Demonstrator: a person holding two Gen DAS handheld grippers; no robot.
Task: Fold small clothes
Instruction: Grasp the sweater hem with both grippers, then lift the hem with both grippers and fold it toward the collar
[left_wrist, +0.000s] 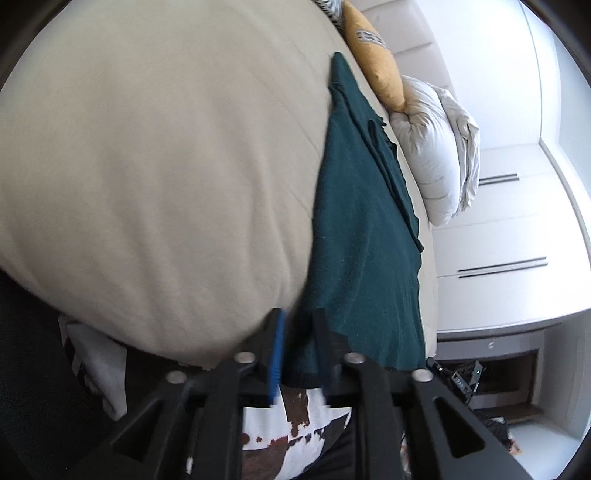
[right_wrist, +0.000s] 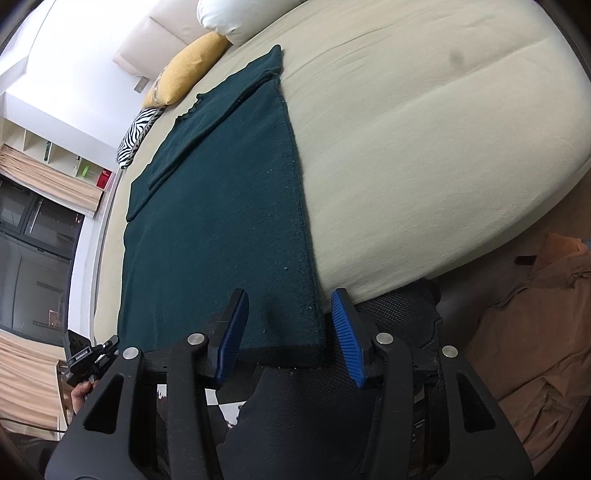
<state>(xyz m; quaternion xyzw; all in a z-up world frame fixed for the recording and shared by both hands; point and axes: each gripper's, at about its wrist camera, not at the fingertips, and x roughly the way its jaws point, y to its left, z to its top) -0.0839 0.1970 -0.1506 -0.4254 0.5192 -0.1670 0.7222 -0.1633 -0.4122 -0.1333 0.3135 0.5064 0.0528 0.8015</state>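
Where flattened: dark-green sweater (right_wrist: 221, 206), folded.

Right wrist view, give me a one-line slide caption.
Open right gripper straddles the near hem of a dark green sweater spread on a beige bed.

Beige bed (right_wrist: 424, 129), yellow pillow (right_wrist: 188, 68), zebra cushion (right_wrist: 135, 134), white pillow (left_wrist: 428, 151).

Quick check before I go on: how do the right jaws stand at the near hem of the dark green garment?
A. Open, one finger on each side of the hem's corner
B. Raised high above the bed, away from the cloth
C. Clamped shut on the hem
A: the right gripper has its jaws spread, and the near corner of the green garment lies between the blue pads, ungripped.
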